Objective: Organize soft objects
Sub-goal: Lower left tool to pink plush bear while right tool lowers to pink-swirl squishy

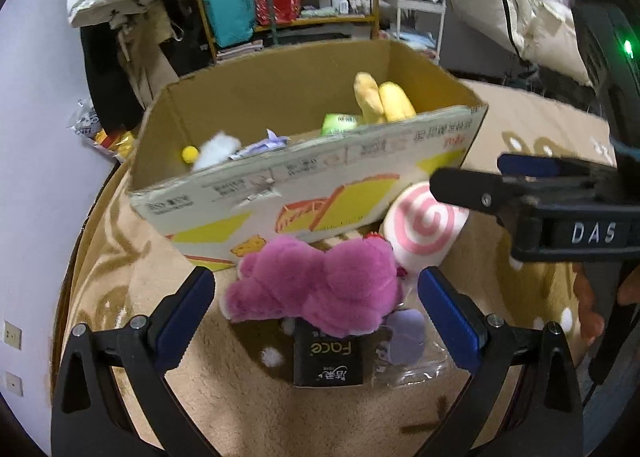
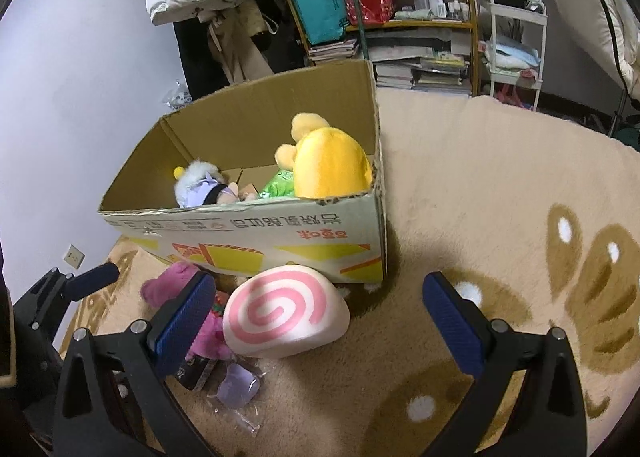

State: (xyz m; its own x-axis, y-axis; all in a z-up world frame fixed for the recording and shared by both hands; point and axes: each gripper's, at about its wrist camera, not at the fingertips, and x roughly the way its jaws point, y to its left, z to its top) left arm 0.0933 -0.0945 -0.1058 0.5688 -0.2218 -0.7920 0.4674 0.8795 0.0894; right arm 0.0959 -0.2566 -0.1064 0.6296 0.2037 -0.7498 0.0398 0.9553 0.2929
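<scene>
**A:** Both tools are up over the beige fleece blanket [image 2: 460,185] with its brown paw prints. The left gripper [image 1: 316,321] has its blue-padded jaws spread wide, nothing between them, either side of the fuzzy magenta plush bear [image 1: 320,285] lying on the blanket.

**B:** And the right gripper [image 2: 320,321]? Equally wide, empty too. The round white cushion with a pink spiral [image 2: 282,311] sits just inside its left finger, leaning against the front wall of the open cardboard box [image 2: 248,245].

**A:** Any writing? The right tool's body reads "DAS" in white letters in the left view (cut off at the edge). Beneath the bear there's a black packet marked "Face" [image 1: 329,357], upside down, with Chinese characters I can't read.

**B:** The box front carries printed Chinese text and yellow block graphics. Inside: a yellow plush toy [image 2: 328,165], a green packet [image 2: 278,183], and a small white-haired doll in lilac [image 2: 200,185].

**A:** Beside the black packet, a lilac soft thing in clear plastic wrap [image 1: 404,337].
</scene>
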